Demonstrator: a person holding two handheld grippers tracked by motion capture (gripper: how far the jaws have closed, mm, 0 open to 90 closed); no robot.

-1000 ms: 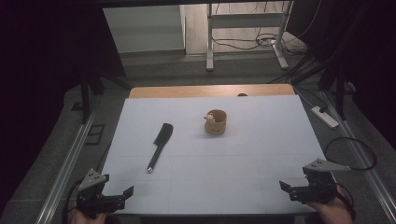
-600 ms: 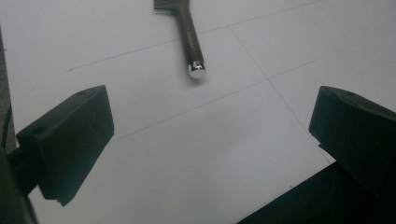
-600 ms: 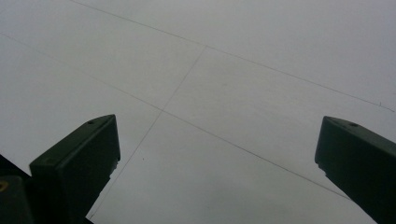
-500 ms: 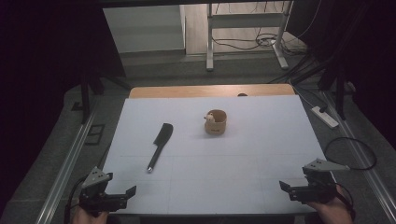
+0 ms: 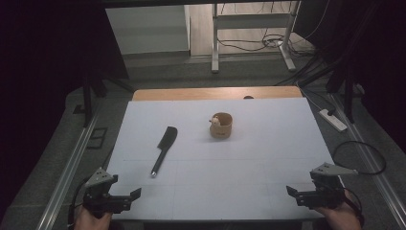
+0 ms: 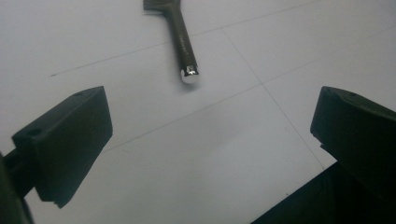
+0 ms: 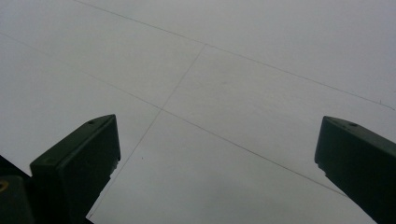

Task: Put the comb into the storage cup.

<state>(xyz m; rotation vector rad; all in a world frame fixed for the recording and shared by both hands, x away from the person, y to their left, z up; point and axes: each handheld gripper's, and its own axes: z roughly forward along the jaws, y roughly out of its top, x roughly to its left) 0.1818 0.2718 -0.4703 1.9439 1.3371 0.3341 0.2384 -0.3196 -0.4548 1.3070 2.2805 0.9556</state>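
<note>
White table sheet (image 5: 268,158) carries two loose items: one black comb (image 5: 164,148) and one short tan cylindrical holder (image 5: 221,126). Comb lies left of centre, toothed head toward the far edge, slim handle running toward the near-left corner and ending in a shiny metal tip. Holder stands upright near the middle of the sheet, well apart from the comb, with something small and pale showing at its rim, too small to identify. Two grippers, one per hand. Left gripper (image 5: 135,193) sits at the near-left corner, jaws spread wide with nothing between them; comb is the nearest thing to it, its handle tip ahead of the jaws and apart from them. In the left gripper view the comb (image 6: 180,35) handle end lies above the gap between the two black jaws. Right gripper (image 5: 291,191) sits at the near-right corner, jaws likewise wide apart and empty, over bare sheet with thin ruled lines. Each gripper bears one grey three-cornered plate. No brand, label or legible writing on either item.
</note>
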